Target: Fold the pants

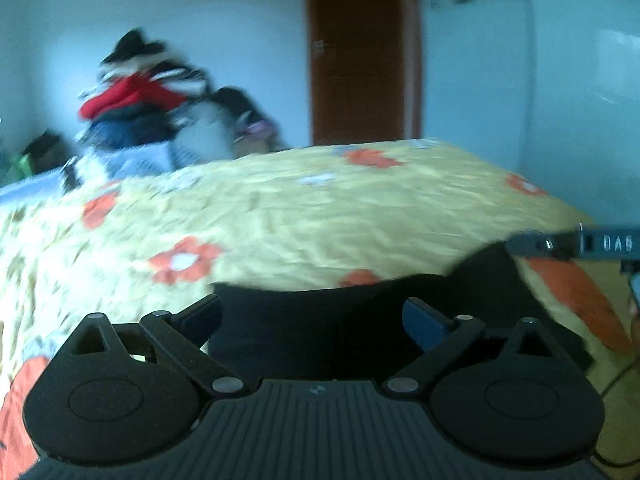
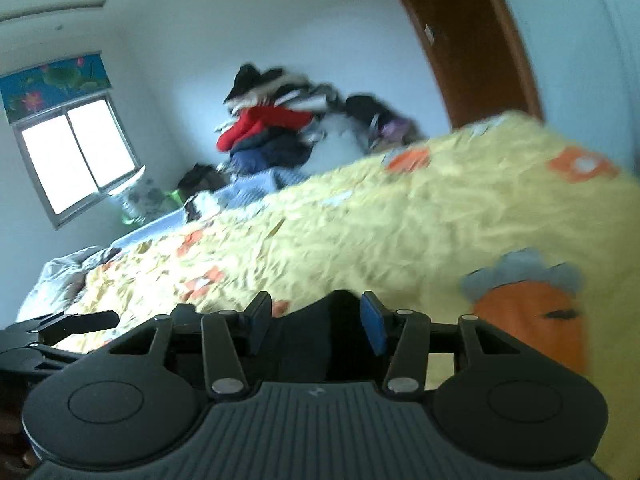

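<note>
Left tool tilts down, spread wide over black pants; right tool half-spread around them.

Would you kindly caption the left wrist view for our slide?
Left gripper wide open over black pants on a yellow floral bedspread.

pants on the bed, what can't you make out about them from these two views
- Left wrist view: the pants are mostly hidden behind the left gripper; motion blur hides any fold lines.
- Right wrist view: only a dark bit shows between the right gripper fingers; whether the pads press it is unclear.
</note>
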Demonstrator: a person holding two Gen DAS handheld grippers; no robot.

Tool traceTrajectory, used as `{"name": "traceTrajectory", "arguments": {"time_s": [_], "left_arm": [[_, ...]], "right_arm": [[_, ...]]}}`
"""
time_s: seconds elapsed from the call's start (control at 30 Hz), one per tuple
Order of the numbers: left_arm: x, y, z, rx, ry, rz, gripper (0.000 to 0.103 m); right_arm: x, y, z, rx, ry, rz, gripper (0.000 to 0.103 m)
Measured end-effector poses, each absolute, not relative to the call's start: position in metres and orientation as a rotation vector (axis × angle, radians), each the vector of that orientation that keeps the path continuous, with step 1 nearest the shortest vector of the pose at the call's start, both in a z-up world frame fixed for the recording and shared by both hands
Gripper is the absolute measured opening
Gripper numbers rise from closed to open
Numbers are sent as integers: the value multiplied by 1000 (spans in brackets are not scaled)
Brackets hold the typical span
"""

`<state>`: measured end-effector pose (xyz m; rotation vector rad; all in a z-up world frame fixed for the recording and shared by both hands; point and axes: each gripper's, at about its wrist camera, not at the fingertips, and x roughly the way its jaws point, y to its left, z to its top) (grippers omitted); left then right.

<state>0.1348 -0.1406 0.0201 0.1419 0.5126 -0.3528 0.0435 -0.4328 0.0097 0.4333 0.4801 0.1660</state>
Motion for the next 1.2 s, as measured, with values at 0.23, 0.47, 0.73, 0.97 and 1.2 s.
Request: {"name": "traceTrajectory", "arguments": {"time_s": [0.23,0.47,0.73,0.97,1.2], "left_arm": [[162,-106,10,26,603,-251,98],[171,-110,10,53,635,-263,98],[168,-132,-17,213,681,-274,99],[141,-120,-12,258,606,-244,99],[109,-112,-27,289,572,-285,101]], "right_arm": [[67,-418,0,322,550,148,10],[62,-416,-8,242,580,75,14],[14,-368,28,4,478,179,19],[9,-346,1,-197,633,154,24],[-2,-347,-7,-151,651,218,24]]}}
